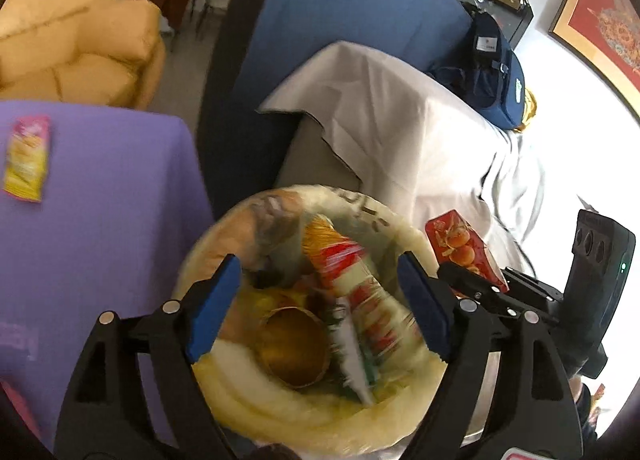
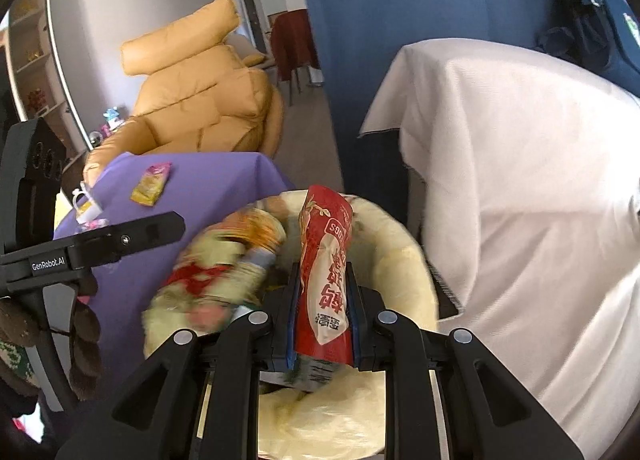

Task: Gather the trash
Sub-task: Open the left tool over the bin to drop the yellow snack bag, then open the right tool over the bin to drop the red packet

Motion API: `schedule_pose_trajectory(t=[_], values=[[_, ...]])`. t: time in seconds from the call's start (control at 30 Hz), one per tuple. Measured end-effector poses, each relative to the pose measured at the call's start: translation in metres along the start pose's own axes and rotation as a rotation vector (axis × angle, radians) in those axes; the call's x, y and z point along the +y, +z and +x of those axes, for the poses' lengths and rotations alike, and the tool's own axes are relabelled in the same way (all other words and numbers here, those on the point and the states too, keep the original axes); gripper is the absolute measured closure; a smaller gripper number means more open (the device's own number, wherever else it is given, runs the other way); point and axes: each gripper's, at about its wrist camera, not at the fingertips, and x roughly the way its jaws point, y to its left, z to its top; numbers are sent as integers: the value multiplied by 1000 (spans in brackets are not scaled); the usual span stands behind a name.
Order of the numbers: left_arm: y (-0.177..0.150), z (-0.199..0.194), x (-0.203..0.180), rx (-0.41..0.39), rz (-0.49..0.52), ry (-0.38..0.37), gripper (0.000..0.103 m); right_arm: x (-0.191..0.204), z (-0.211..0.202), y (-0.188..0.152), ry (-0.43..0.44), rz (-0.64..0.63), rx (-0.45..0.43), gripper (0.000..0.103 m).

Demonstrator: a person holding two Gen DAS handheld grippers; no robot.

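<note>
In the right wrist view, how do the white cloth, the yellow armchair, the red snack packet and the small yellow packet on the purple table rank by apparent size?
1. white cloth
2. yellow armchair
3. red snack packet, though nearness enlarges it
4. small yellow packet

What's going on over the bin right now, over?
Left gripper open, empty, above bin. Right gripper clamping red packet over it. Nothing blocking.

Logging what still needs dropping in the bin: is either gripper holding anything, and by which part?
The right gripper clamps a red snack packet near its lower end. The left gripper is open over the bin, holding nothing.
</note>
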Motion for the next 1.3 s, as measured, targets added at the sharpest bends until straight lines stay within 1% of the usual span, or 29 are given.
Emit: schedule_pose_trajectory(t=[0.03, 0.13, 0.2, 0.27, 0.33, 0.4, 0.43, 0.53, 0.67, 0.77, 0.83, 0.87, 0.93, 0.97, 1.03, 1.13, 1.23, 1.27, 1.3], values=[[-1, -9, 4, -18, 0, 25, 27, 6, 0, 1, 16, -7, -2, 84], [-3, -27, 15, -50, -19, 47, 26, 28, 3, 9, 67, -34, -12, 84], [-6, -39, 23, -67, -32, 70, 26, 44, 12, 13, 96, -61, 11, 84], [-9, -47, 27, -72, -30, 85, 26, 52, 31, 14, 67, -77, 82, 84], [-14, -55, 30, -73, -17, 105, 26, 49, 62, 8, 22, -65, 210, 84], [-18, -62, 33, -74, -3, 118, 26, 43, 78, -1, 18, -39, 290, 84], [-21, -66, 34, -77, 3, 124, 26, 41, 82, -4, 2, -35, 312, 84], [-26, -72, 40, -84, 0, 129, 26, 42, 80, -8, -27, -42, 322, 84], [-32, -75, 51, -79, -49, 113, 26, 48, 84, -18, -112, -94, 352, 84], [-34, -80, 56, -84, -67, 111, 26, 53, 78, -20, -95, -91, 329, 82], [-35, -82, 58, -84, -67, 118, 26, 53, 69, -19, -92, -71, 295, 67], [-36, -84, 58, -85, -66, 121, 26, 53, 64, -18, -76, -51, 280, 64], [-35, -88, 59, -89, -62, 122, 26, 52, 59, -17, -58, -23, 272, 52], [-36, -91, 59, -93, -58, 124, 26, 51, 56, -17, -51, -11, 271, 50], [-36, -97, 59, -103, -44, 131, 26, 50, 50, -15, -45, 4, 263, 49], [-36, -105, 64, -114, -38, 139, 26, 54, 38, -10, -50, 0, 232, 46], [-35, -112, 71, -120, -40, 143, 26, 57, 27, -8, -58, -16, 203, 45], [-35, -114, 72, -122, -39, 148, 26, 58, 23, -5, -53, -18, 190, 44], [-36, -117, 75, -125, -41, 153, 26, 58, 19, -1, -23, -9, 173, 44]])
